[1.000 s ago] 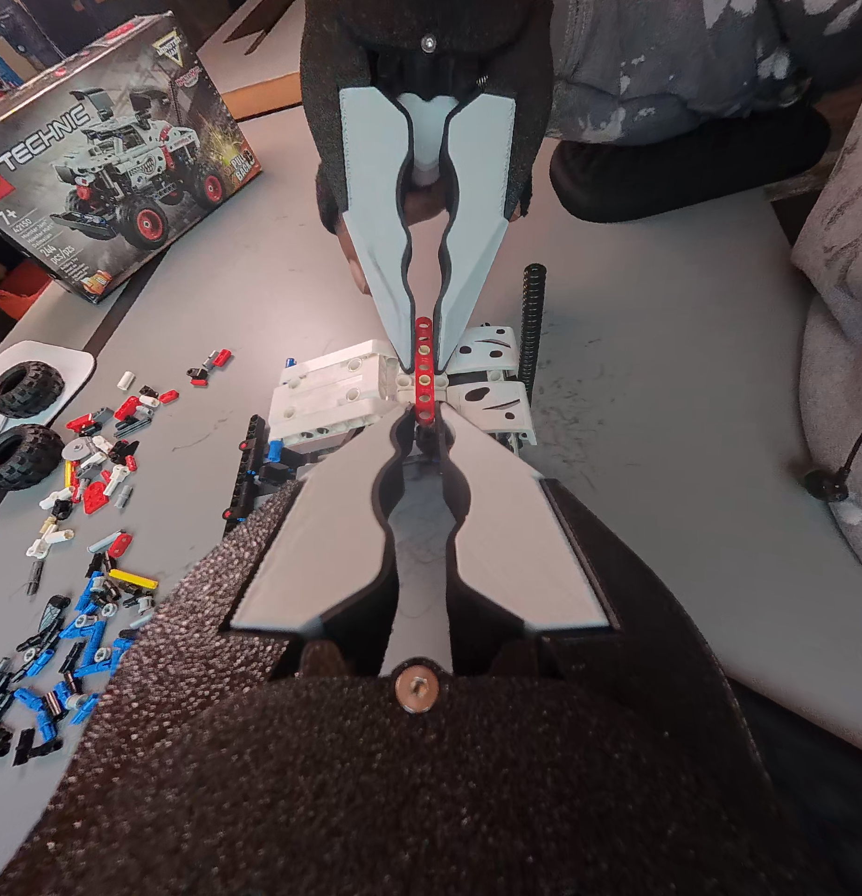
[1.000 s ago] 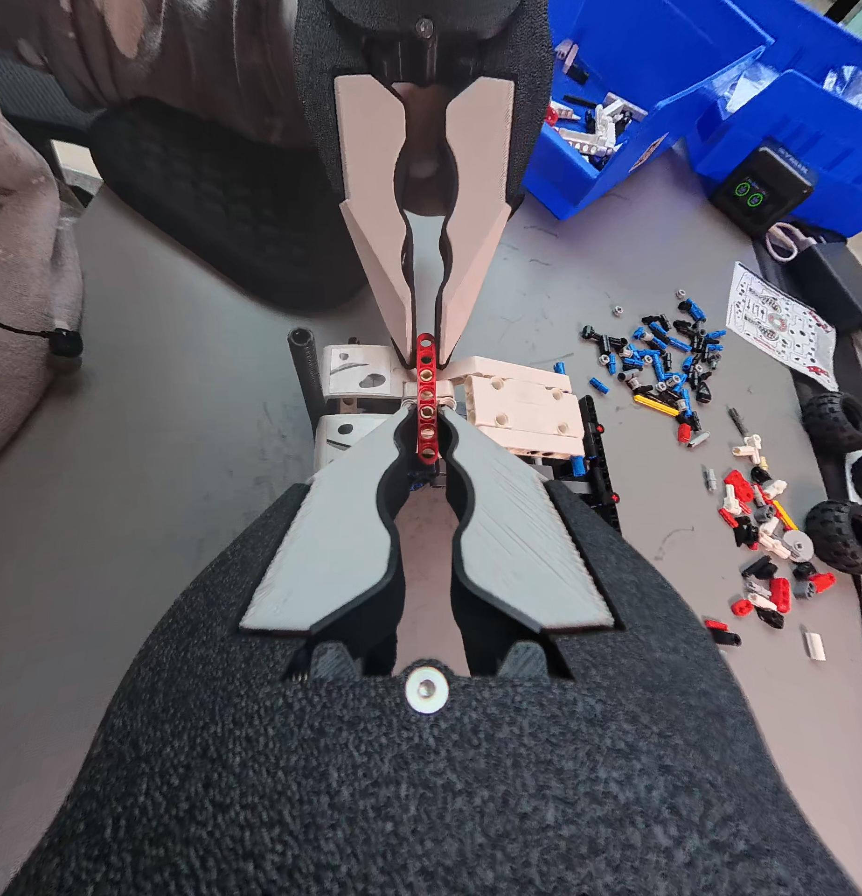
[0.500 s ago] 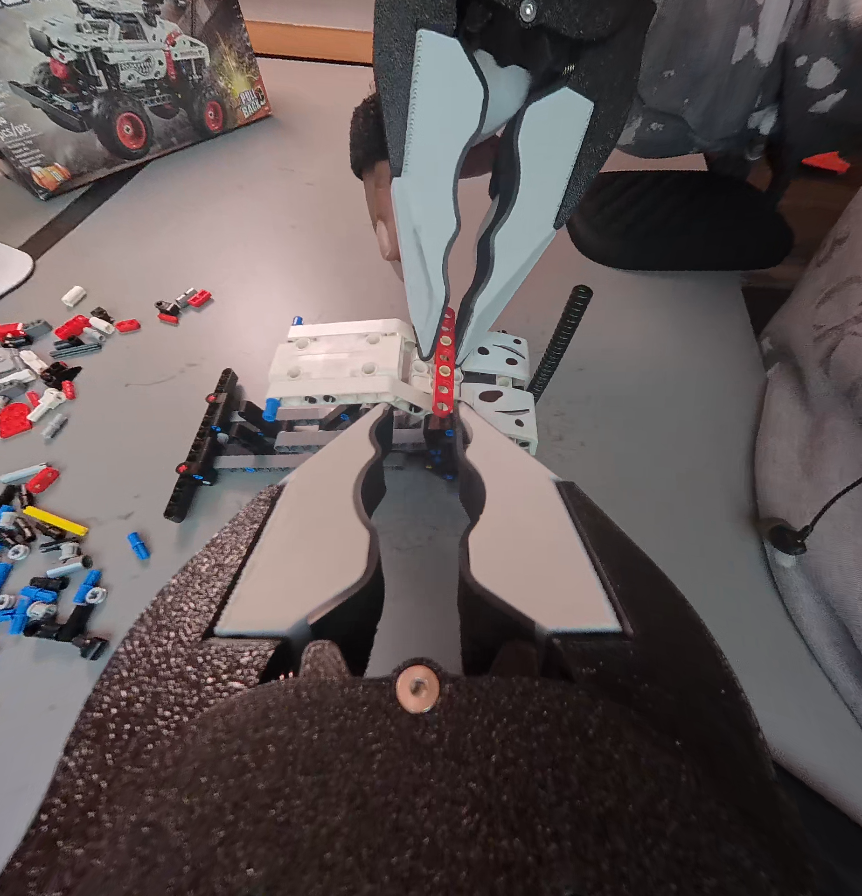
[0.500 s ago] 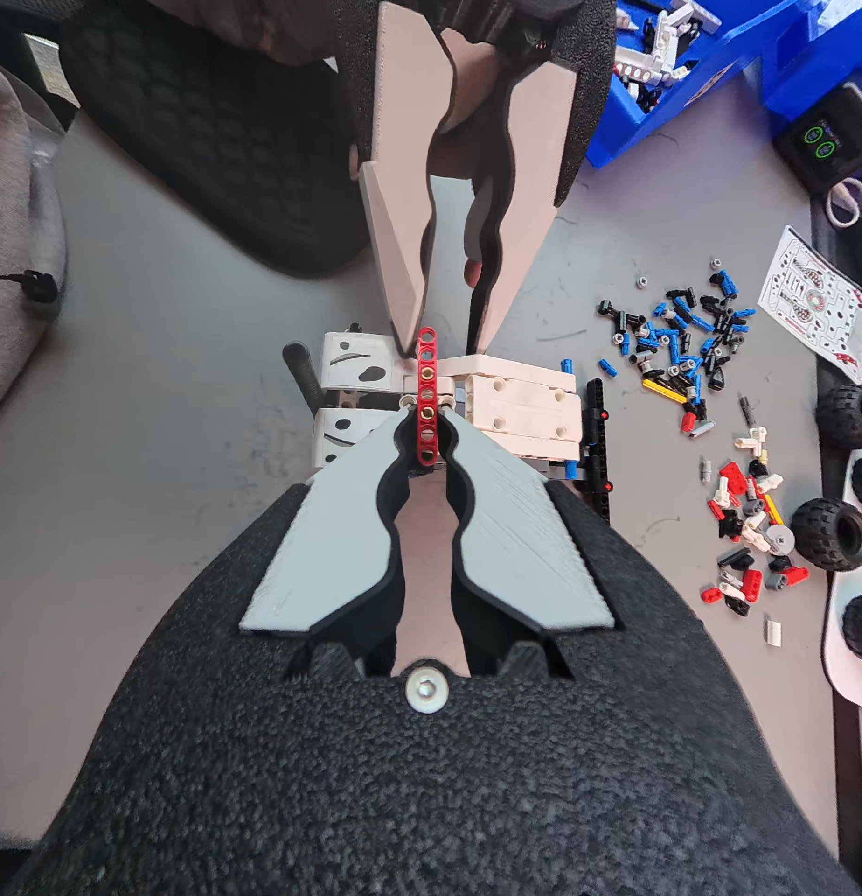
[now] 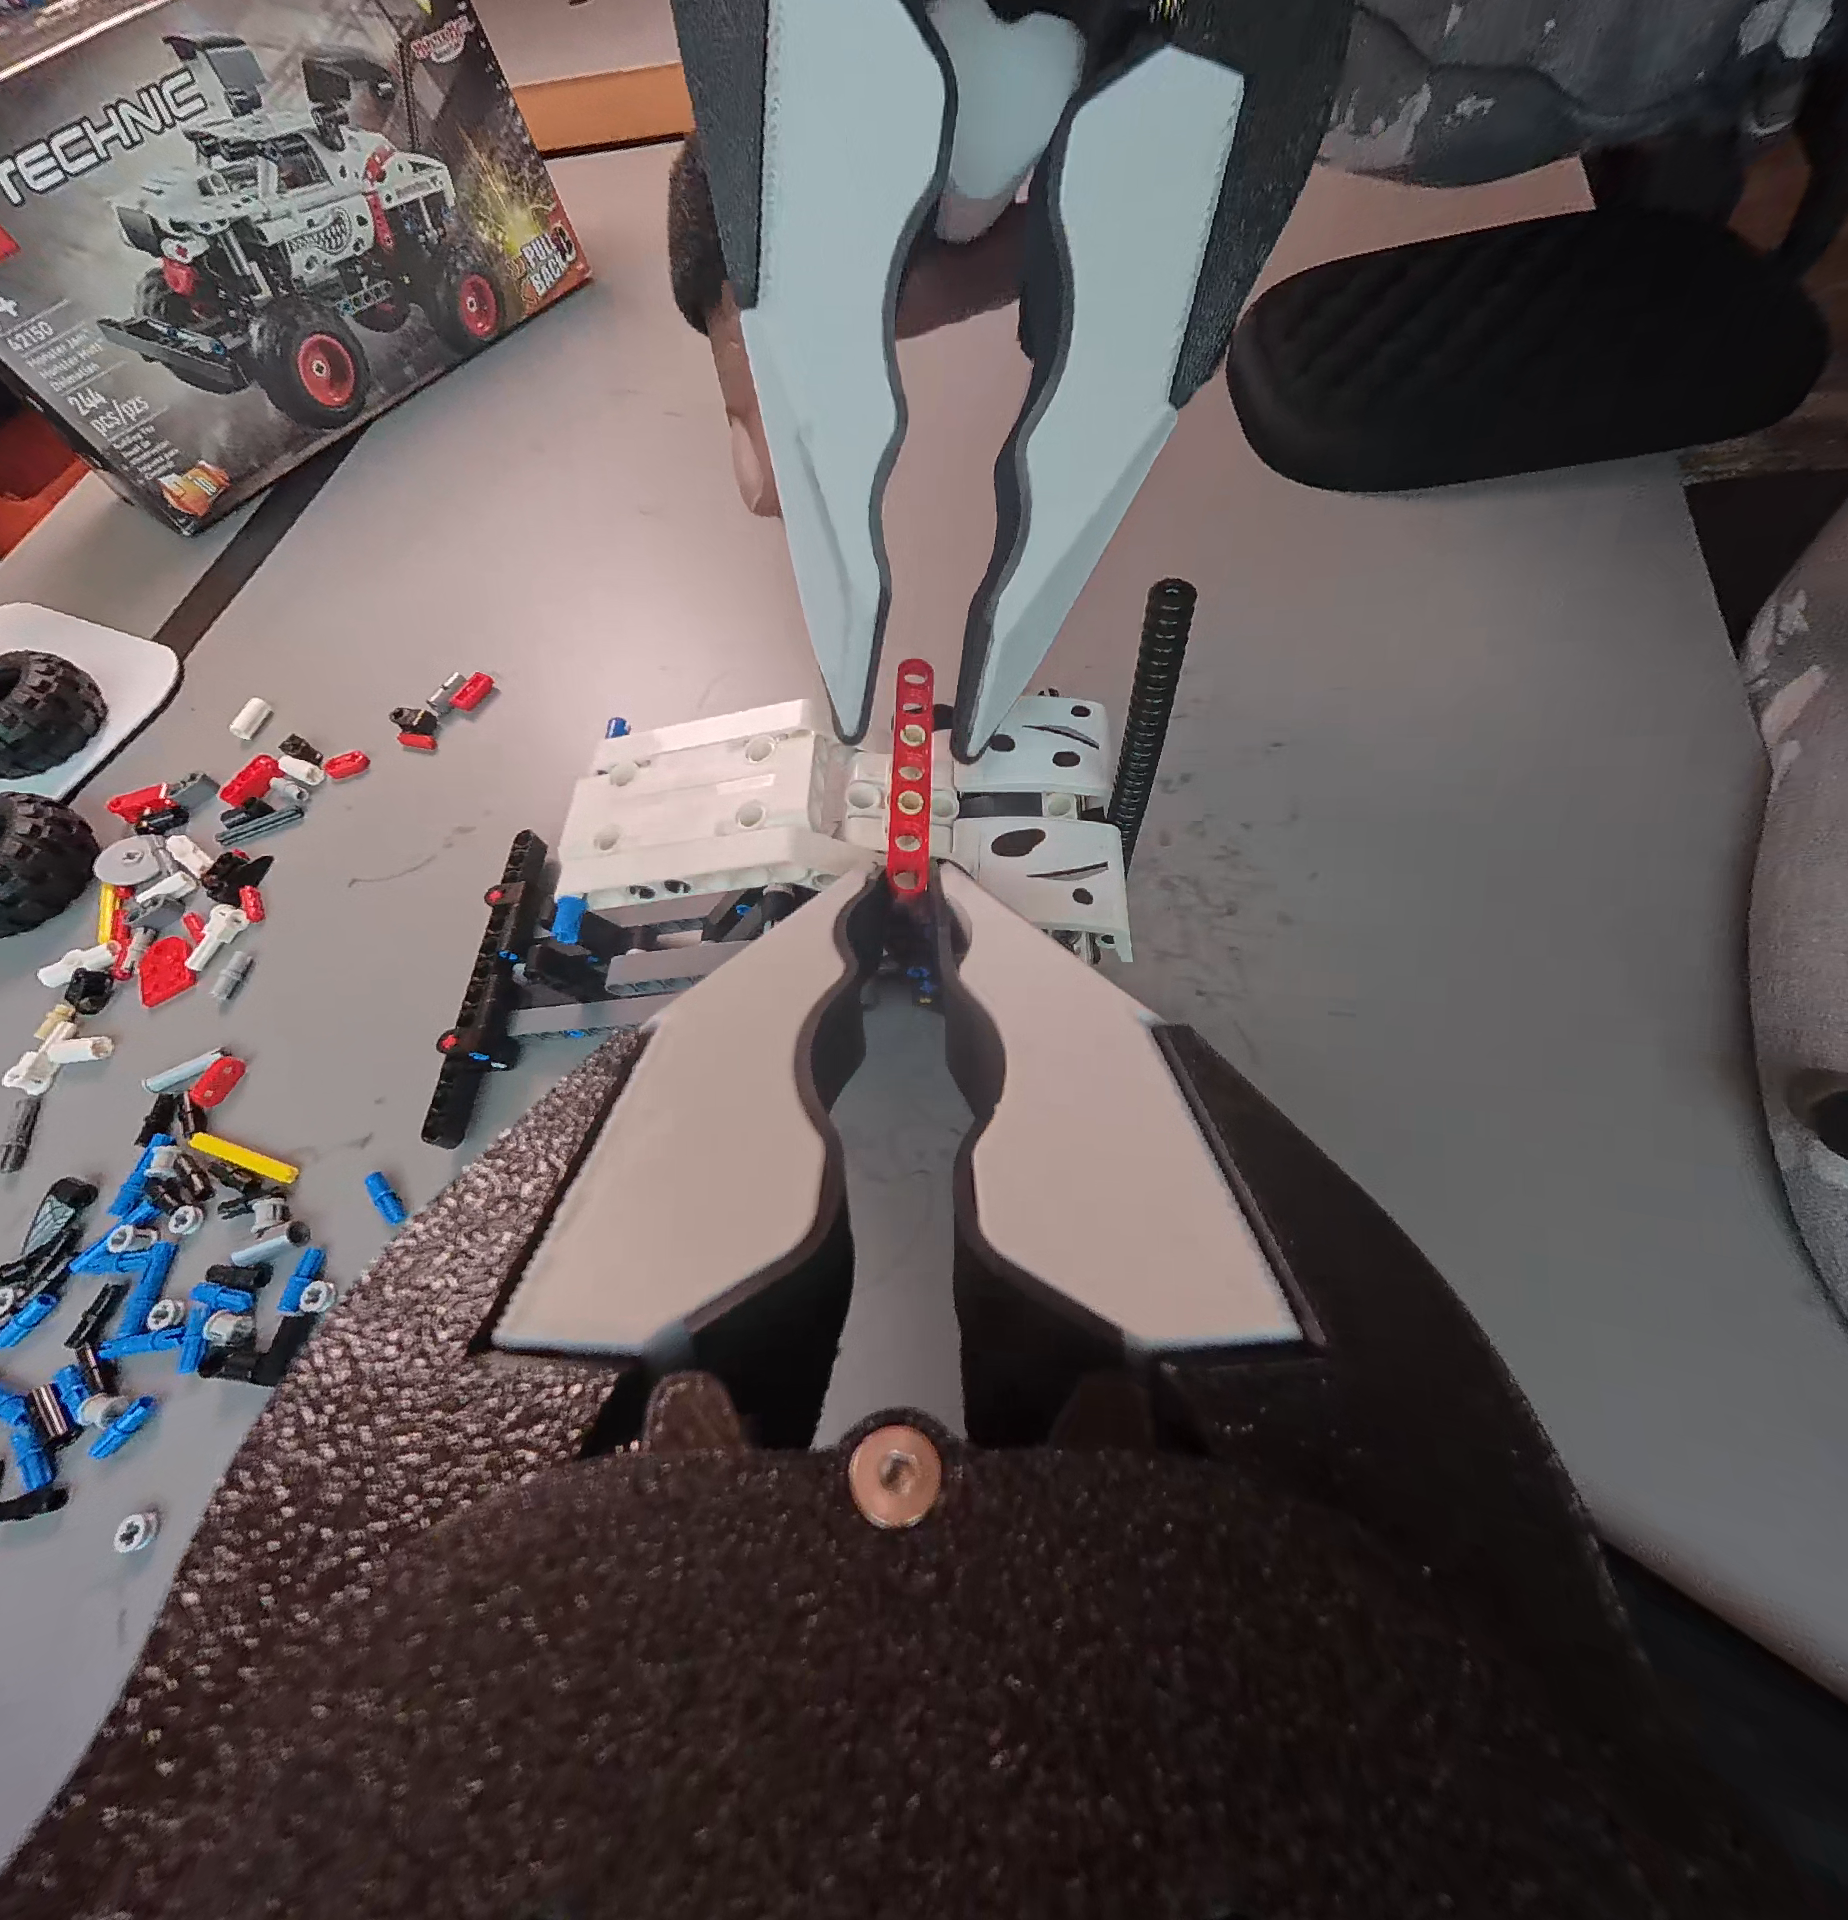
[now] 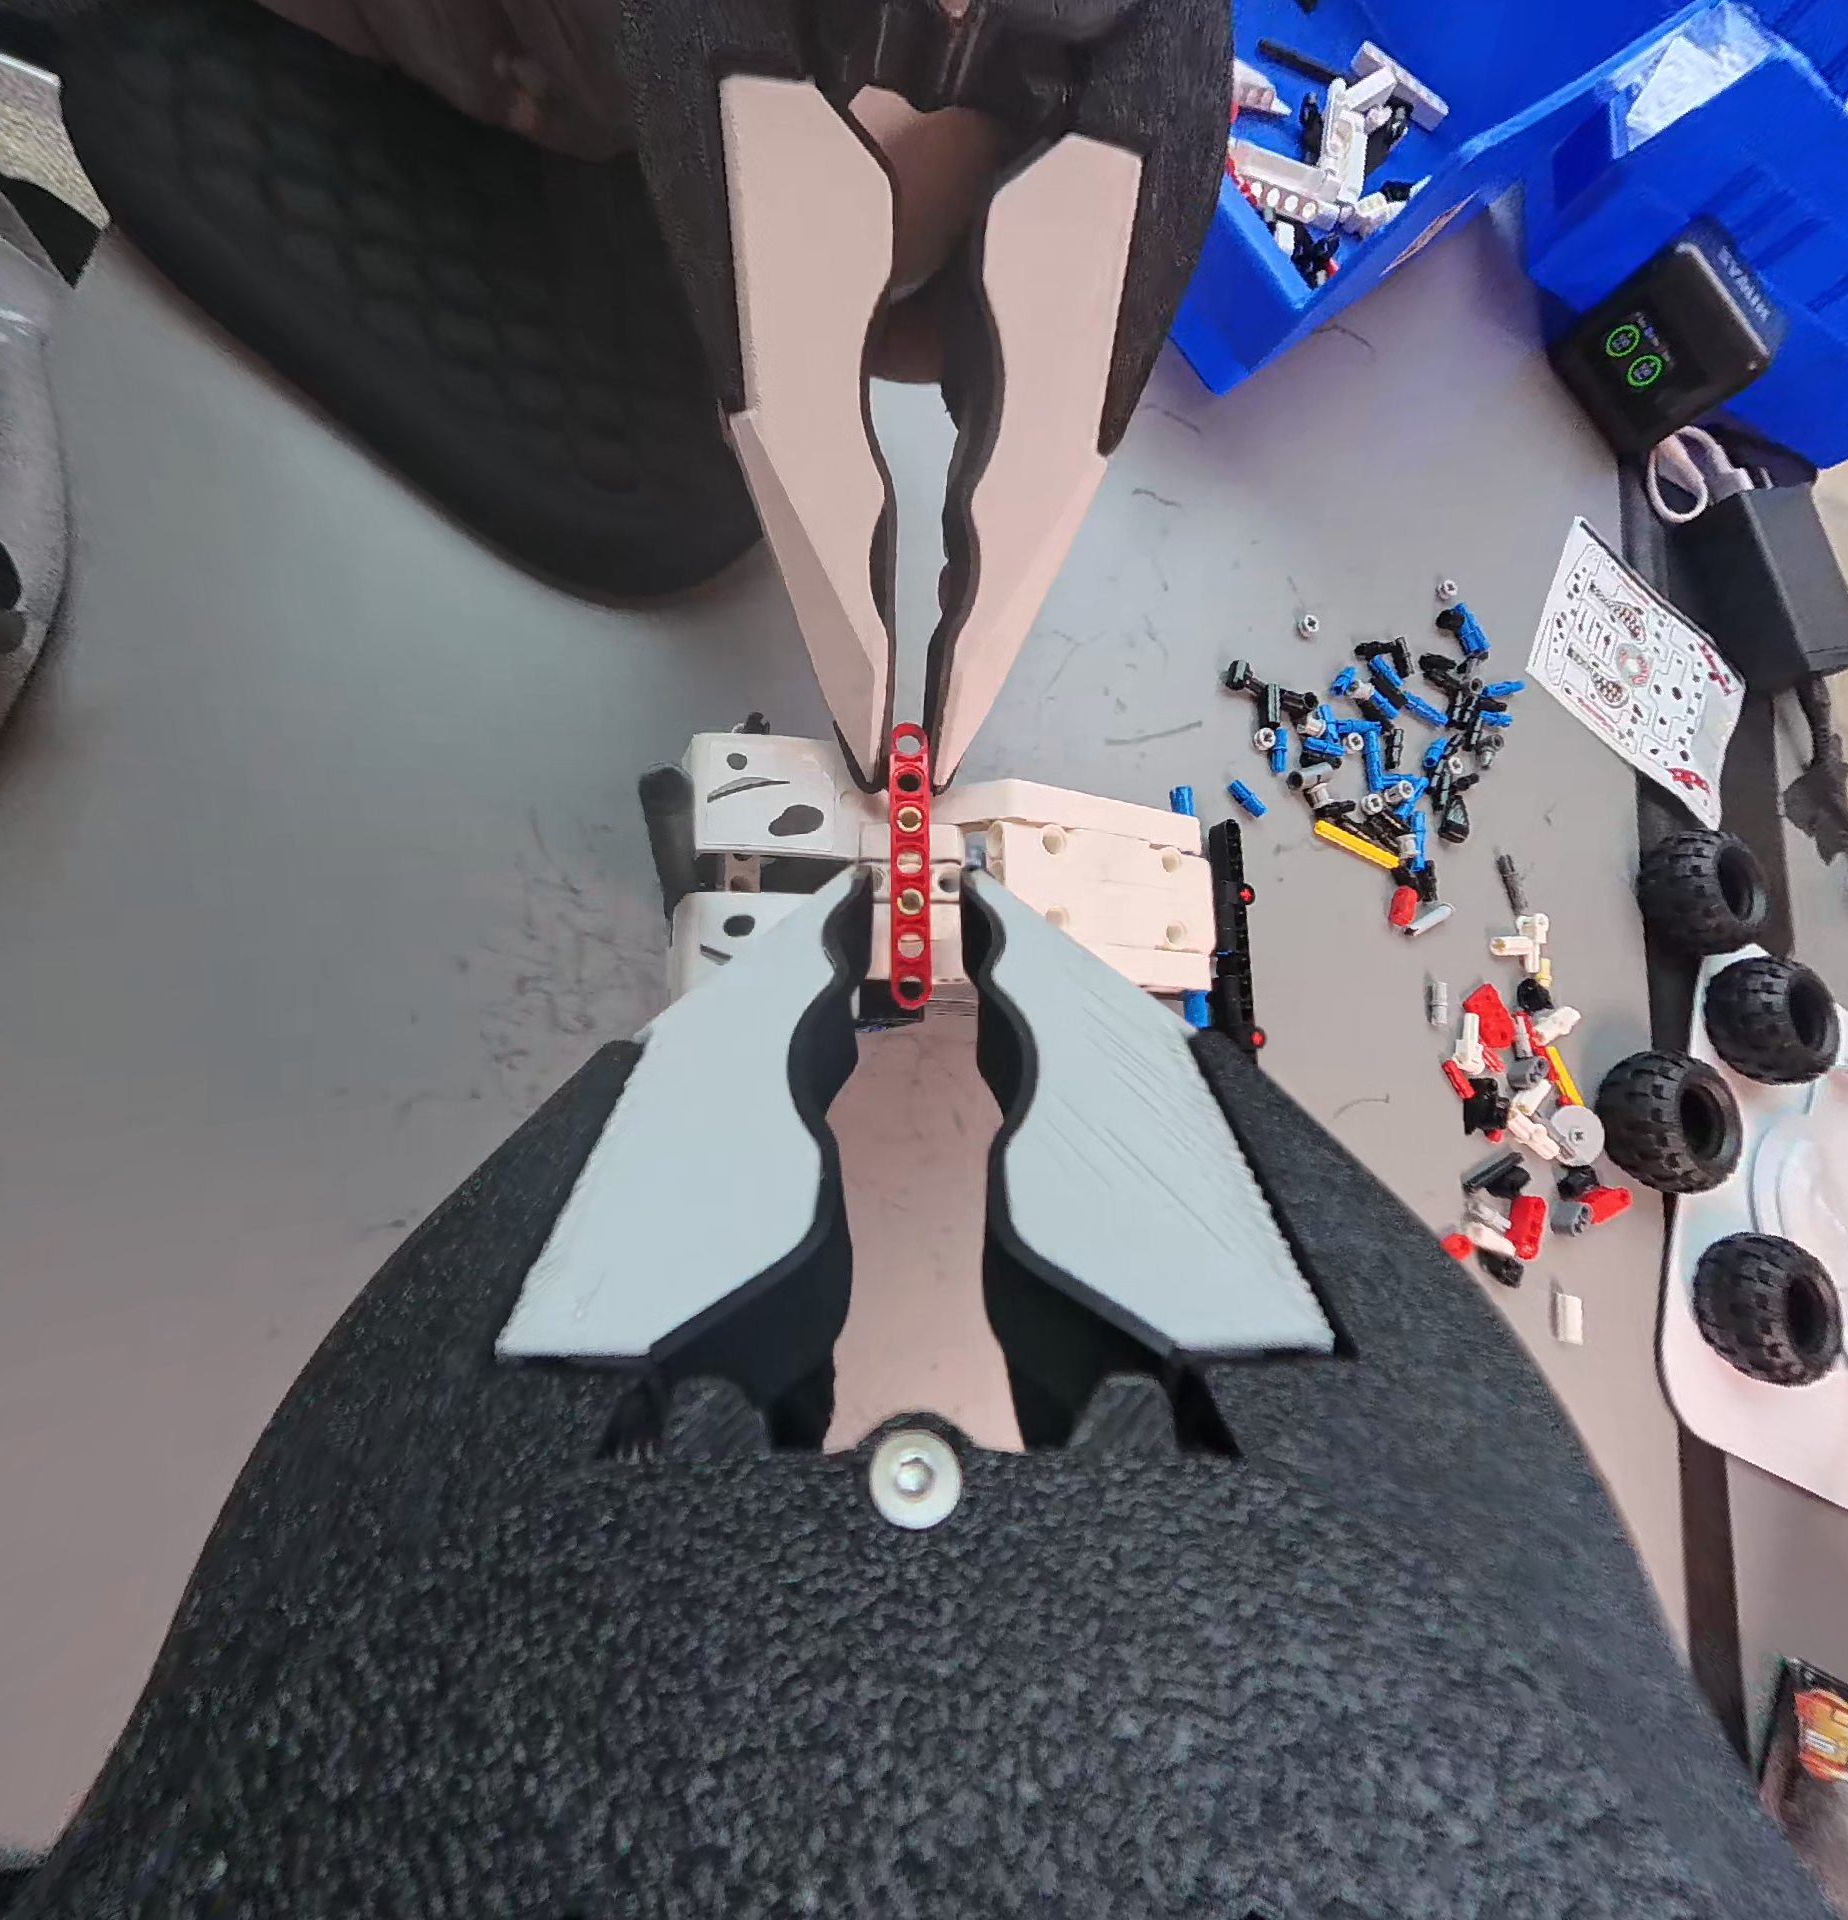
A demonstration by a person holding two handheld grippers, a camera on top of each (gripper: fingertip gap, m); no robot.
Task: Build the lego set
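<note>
Grey table (image 5: 1419,727): left gripper (image 5: 904,883) pinches red beam (image 5: 912,774) on truck model (image 5: 754,821); right gripper (image 6: 907,894) parted, straddling it; loose parts (image 5: 151,1039) left.

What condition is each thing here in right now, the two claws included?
left gripper: shut on one end of the red beam.
right gripper: open, fingertips either side of the beam.
red beam: lies across the top of the truck body.
truck body: partly built, no wheels on.
tyres: loose, off to the side.
blue bin: open-topped, parts inside.
small device: screen lit.
</note>
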